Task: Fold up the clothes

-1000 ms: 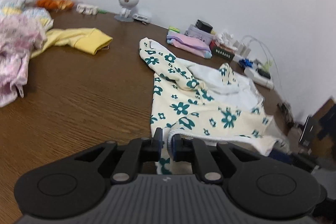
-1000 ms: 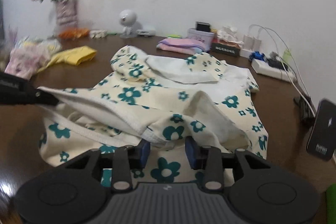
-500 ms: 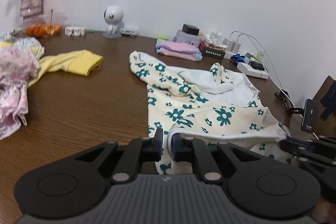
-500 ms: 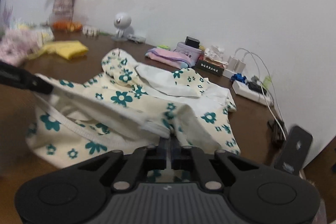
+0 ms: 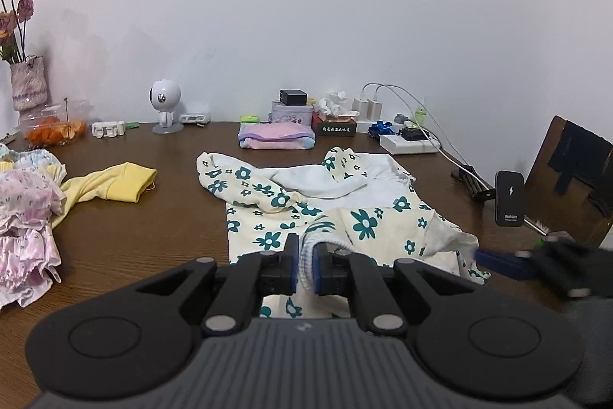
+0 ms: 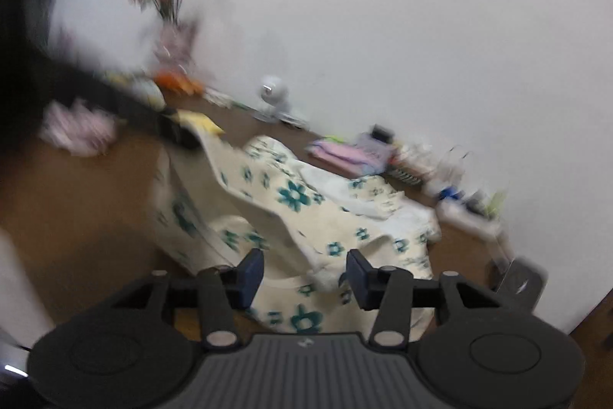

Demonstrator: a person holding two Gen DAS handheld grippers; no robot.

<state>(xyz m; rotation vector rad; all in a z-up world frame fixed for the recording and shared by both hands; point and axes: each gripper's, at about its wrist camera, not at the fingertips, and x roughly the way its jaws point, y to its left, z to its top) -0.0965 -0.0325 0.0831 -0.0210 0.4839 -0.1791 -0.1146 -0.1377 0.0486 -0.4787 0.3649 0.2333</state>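
Two tools, left tool (image 5: 305, 269) pinching floral garment (image 5: 329, 213)

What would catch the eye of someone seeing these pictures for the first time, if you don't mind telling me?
First, the cream garment with teal flowers, spread rumpled across the middle of the brown table, with the left claw shut on its white ribbed hem. In the blurred right wrist view, the right claw stands open over the same cloth. After that, the yellow garment and the pink frilly heap on the table's left side.
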